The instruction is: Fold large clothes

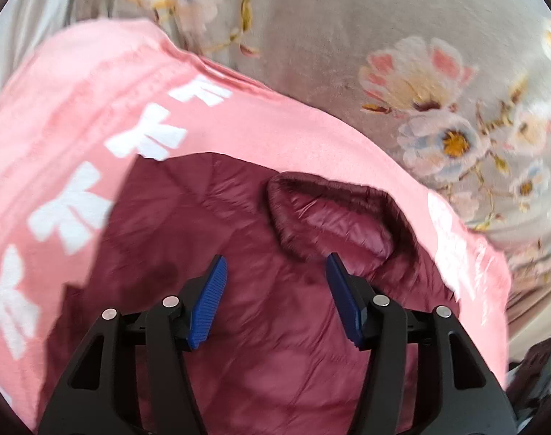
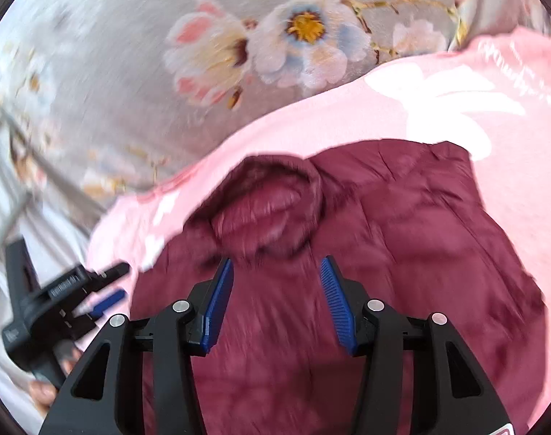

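Nearest each camera, the left claw [image 1: 275, 272] and the right claw [image 2: 277, 275] both stand apart, blue ribbed pads [image 1: 208, 304] clear of the cloth, nothing between them. Below and just beyond both lies a maroon quilted jacket [image 1: 239, 326], its fur-edged hood [image 1: 333, 217] facing up a little past the fingertips. Under the jacket spreads a pink cloth with white bow prints [image 1: 76, 127], showing on both sides and behind. Farther still, a grey bedspread with printed flowers [image 1: 438, 108] fills the background. At the lower left of the right wrist view, the left claw appears from the side, held in a hand [image 2: 43, 391].
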A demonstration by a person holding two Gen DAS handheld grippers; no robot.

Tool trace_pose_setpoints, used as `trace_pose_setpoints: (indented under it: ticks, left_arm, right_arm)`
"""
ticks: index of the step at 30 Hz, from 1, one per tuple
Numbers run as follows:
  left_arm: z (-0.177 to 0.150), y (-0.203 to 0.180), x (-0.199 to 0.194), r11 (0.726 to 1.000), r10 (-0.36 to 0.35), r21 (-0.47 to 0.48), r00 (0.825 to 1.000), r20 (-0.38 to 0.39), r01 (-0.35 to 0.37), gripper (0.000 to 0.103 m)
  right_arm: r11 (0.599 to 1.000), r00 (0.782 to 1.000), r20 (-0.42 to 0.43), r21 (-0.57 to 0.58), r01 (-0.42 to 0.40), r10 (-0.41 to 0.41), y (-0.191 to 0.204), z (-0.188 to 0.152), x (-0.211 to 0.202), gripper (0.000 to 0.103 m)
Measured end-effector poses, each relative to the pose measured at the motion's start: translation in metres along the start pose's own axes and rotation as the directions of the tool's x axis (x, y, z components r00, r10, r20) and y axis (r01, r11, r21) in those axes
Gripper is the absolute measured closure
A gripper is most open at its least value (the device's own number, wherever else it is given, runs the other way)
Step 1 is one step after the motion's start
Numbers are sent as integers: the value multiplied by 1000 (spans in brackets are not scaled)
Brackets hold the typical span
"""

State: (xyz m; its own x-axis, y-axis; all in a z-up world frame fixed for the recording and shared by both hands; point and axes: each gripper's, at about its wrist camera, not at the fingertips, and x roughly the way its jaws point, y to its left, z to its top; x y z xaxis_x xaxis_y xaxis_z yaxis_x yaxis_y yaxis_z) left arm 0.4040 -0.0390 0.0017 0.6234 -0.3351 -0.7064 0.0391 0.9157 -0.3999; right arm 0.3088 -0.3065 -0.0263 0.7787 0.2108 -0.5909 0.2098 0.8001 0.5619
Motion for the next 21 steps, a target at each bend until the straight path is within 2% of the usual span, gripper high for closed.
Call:
trace_pose_setpoints:
  ticks: [3,6,7,8,9,10,11,14,17,21]
  left_arm:
    - [9,-7,35,998,-24,-58,997,-78,19,48]
    - [8,-1,73,987,-74,-155,980,-182,45,48]
    - [6,3,86,981,-94,-189,974,-207,54,49]
    - [5,3,90,978,-100,-202,971,-217,56,54]
    - [3,4,96,976,-114,-209,968,-223,67,59]
    - [1,4,98,976,-121,-206,966,-227,74,76]
    - [-1,2,100,978,-134,-187,962,-237,90,88]
    - [-8,6,99,990,-92,-121,974,-208,67,91]
    - [-19,15,104,994,-80,-89,978,-195,63,92]
    - [-31,15,104,998,-66,-9,988,-142,66,92]
  right_arm:
    - [997,999,-35,71,-3,6,-8,13,31,52]
    - [991,993,-112,136,-14,29,-16,16,64,52]
    - [989,992,-125,145,-18,36,-17,15,71,55]
    - [988,989,-137,153,-27,48,-17,14,80,59]
    - [988,989,-138,148,-33,54,-17,13,83,75]
    - [992,989,-139,120,-31,47,-14,13,84,91]
    - [996,990,-137,86,-18,30,-12,13,84,91]
    - [990,991,-91,-113,90,-100,1,4,73,92]
    - [934,971,-41,-286,216,-237,7,-12,76,92]
    - [921,965,-38,-310,235,-259,1,-20,82,93]
